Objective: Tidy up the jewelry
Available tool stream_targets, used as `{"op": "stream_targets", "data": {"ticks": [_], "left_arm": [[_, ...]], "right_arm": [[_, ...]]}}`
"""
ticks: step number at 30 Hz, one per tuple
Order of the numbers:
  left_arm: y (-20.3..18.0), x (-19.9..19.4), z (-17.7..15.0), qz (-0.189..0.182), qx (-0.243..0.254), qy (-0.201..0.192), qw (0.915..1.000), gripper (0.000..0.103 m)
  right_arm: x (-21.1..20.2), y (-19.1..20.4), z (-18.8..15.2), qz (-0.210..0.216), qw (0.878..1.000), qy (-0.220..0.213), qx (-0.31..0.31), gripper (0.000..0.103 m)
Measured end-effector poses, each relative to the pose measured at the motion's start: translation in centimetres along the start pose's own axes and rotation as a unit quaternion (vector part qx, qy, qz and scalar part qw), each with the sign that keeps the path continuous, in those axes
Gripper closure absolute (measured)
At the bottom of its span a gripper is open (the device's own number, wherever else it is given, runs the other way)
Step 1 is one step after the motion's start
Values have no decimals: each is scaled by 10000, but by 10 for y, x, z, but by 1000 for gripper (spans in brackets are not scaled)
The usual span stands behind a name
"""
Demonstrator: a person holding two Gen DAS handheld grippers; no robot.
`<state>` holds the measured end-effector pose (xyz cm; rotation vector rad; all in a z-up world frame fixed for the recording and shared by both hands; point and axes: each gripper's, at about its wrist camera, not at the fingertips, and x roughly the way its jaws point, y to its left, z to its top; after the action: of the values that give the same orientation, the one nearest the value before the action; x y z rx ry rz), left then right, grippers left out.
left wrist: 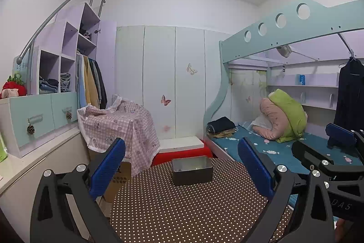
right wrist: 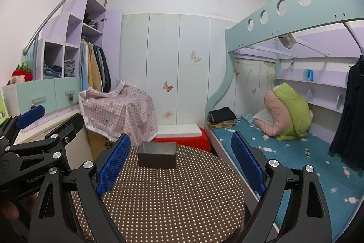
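Note:
A small dark grey metal box [left wrist: 192,171] stands at the far side of a round table with a brown dotted cloth [left wrist: 182,208]. A few small pieces lie inside it, too small to identify. My left gripper [left wrist: 182,165] hovers above the near part of the table, open, blue pads wide apart with nothing between them. In the right wrist view the same box [right wrist: 157,155] sits slightly left of centre on the table [right wrist: 170,197]. My right gripper [right wrist: 180,163] is open too and holds nothing. Each gripper shows at the edge of the other's view.
A bunk bed with a teal mattress [right wrist: 284,158], folded clothes and a rolled quilt [right wrist: 289,115] runs along the right. Behind the table are a red stool [right wrist: 184,141], a checked cloth over a box [right wrist: 118,113] and white wardrobe doors. A desk with drawers [left wrist: 34,120] stands left.

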<state>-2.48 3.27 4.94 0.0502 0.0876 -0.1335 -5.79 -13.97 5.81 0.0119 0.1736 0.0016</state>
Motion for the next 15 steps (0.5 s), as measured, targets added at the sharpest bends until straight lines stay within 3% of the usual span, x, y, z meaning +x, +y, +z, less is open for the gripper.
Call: {"op": "stream_targets", "data": {"ticks": [15], "left_arm": [[1,1,-2,-11,-2,7,10000,7]], "right_arm": [[0,0,1,10,10000,19,4,16]]}}
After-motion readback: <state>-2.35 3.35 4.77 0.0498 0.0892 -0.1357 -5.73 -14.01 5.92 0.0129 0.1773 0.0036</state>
